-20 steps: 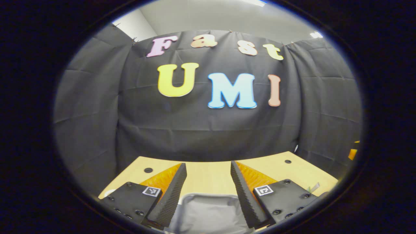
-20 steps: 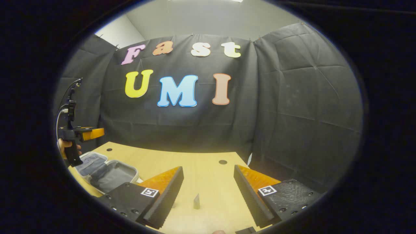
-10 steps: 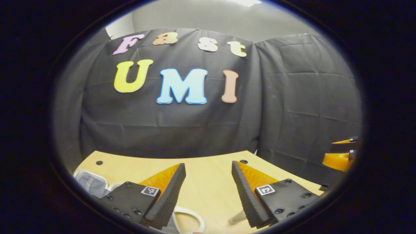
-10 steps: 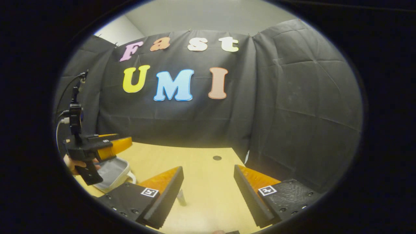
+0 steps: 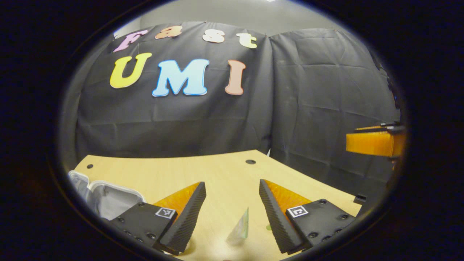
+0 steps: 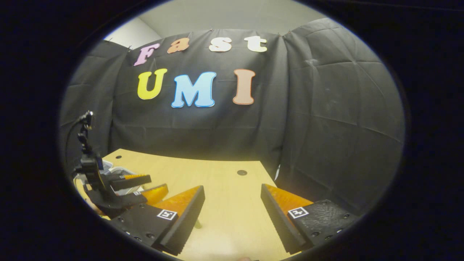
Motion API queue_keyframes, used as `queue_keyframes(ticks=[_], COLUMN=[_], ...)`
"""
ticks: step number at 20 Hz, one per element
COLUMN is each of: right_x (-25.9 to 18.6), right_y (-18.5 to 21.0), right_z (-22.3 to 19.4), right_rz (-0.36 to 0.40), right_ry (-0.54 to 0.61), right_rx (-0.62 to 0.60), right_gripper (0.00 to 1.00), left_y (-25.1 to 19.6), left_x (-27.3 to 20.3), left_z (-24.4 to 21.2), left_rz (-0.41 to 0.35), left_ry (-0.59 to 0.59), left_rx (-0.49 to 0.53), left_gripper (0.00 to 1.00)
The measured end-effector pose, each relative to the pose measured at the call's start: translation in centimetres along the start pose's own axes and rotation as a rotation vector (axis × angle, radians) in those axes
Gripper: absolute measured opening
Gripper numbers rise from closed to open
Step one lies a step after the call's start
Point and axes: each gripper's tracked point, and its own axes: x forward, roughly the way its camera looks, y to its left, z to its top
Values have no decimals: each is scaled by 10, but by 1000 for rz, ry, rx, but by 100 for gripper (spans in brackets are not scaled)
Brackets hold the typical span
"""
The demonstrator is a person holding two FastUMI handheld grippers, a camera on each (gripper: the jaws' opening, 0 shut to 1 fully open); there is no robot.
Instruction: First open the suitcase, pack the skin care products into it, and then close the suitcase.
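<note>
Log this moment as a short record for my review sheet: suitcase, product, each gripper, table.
suitcase: open, grey lining showing, at the table's left in the left gripper view
product: small tube standing on the table, between the left gripper's fingers but not touched
left gripper: open, low over the table
right gripper: open, nothing between its fingers
table: light wood, in front of the black cloth wall

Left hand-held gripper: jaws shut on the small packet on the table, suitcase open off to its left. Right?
Not quite. The left hand-held gripper is open, its jaws set apart, and the small packet stands between them untouched, as the left gripper view shows. The suitcase does lie open to its left on the table.
</note>
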Motion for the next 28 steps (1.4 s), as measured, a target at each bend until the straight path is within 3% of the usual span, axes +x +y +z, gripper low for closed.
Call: queue_keyframes(ticks=[6,10,11,13,16,18,22,28], right_x=[1,0,-1,-1,1,6,26,71], right_y=[9,8,9,10,18,31,65,95], right_z=[-10,-12,-13,-16,-21,-26,-48,-119], right_rz=[24,5,0,-9,-2,27,106,152], right_ry=[24,28,31,36,46,54,95,258], right_rx=[-20,-14,-8,2,15,26,45,36], right_gripper=[95,95,95,95,95,95,95,95], left_y=[-11,-9,-5,1,7,10,22,67], left_x=[18,23,24,25,23,20,-10,-73], left_z=[-77,-99,-100,-100,-100,-103,-78,-7], left_rz=[-27,-19,0,10,13,32,49,94], left_ry=[154,221,223,235,285,346,389,348], left_rx=[-23,-46,-47,-44,-8,-51,-237,-294], left_gripper=[96,90,73,48,42,38,35,35])
